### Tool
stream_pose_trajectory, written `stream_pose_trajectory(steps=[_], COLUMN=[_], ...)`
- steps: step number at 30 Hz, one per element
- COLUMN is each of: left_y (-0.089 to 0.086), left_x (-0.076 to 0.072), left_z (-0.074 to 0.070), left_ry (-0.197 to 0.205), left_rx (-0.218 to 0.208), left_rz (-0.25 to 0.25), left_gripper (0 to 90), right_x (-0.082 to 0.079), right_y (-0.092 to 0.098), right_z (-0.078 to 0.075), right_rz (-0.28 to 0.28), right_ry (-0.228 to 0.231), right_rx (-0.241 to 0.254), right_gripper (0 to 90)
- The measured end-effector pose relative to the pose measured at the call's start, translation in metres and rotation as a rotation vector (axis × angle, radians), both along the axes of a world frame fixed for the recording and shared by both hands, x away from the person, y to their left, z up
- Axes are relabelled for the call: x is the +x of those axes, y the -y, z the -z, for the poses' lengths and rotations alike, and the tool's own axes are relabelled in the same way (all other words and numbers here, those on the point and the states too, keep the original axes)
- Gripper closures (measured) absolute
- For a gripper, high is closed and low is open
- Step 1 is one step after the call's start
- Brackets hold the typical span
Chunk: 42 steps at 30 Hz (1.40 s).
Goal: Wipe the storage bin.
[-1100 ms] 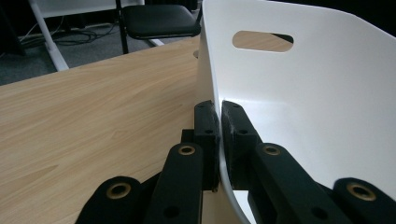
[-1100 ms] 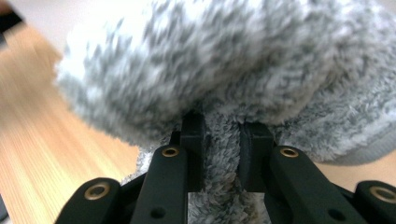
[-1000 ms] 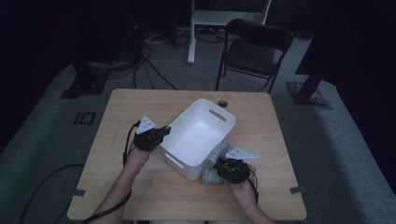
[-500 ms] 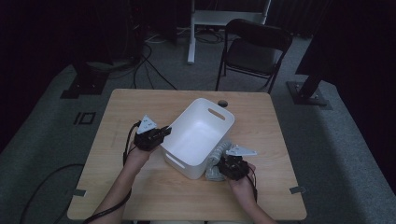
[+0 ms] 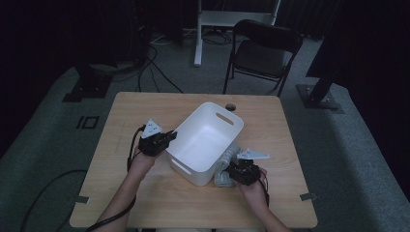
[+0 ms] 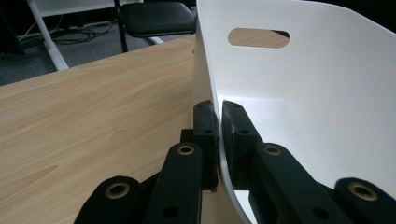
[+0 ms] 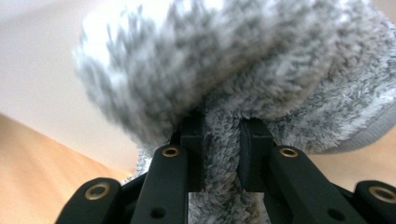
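White bin [image 5: 205,140]: set mid-table, wall pinched by left gripper [image 6: 219,126] for steadying. Grey fluffy slipper [image 5: 226,166]: clamped in right gripper [image 7: 220,140], held just beside the bin's near wall, presumably for loading.

One white bin [image 5: 205,142] is sitting at the middle of the table [image 5: 145,203], with one fluffy grey slipper [image 5: 225,166] lying against the bin's right side, two grippers, the left gripper [image 5: 169,137] and the right gripper [image 5: 231,173], flanking the bin, and one black chair [image 5: 261,50] standing beyond the table.
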<state>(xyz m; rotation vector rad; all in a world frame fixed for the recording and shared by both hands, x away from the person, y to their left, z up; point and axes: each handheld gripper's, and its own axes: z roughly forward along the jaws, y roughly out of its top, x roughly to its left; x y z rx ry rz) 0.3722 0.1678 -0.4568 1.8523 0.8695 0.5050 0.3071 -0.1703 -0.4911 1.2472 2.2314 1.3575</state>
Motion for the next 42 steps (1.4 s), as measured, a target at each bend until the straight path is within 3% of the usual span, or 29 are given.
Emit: stream_pose_trajectory(steps=[3,6,10,21,31,33,35,38,39,42], left_y=[-0.001,-0.001,0.0,0.001,0.003,0.004,0.004,0.005,0.005,0.003], left_x=[0.001,0.001,0.001,0.001,0.001,0.001,0.001,0.0,0.001,0.001], left_z=[0.0,0.0,-0.001,0.001,0.0,0.0,0.0,0.0,-0.001,-0.001], left_ry=[-0.008,-0.004,0.002,0.006,0.016,0.016,0.016,0.015,0.013,0.006], left_rx=[-0.002,0.004,0.014,-0.007,0.011,0.009,0.009,0.01,0.021,0.03], left_rz=[0.014,0.035,0.042,0.04,0.023,0.013,0.009,0.009,0.017,0.041], left_gripper=[84.9,84.0,83.2,83.4,83.2,83.3,83.4,83.6,83.7,83.7], right_x=[-0.007,-0.002,0.002,0.012,0.025,0.024,0.02,0.015,0.011,0.012], right_y=[0.003,0.004,0.002,0.004,0.007,0.007,0.009,0.009,0.011,0.015], right_z=[-0.025,-0.029,-0.023,0.002,0.022,0.018,0.01,-0.002,-0.017,-0.032], right_rz=[-0.006,0.005,0.022,0.059,0.085,0.081,0.073,0.053,0.037,0.042], right_ry=[0.079,0.099,0.084,0.004,-0.061,-0.064,-0.051,-0.017,0.023,0.061], right_rx=[0.026,0.034,0.023,-0.021,-0.048,-0.063,-0.036,-0.017,0.011,0.045], right_gripper=[75.4,75.4,75.6,75.7,75.7,75.7,75.7,75.7,75.6,75.4])
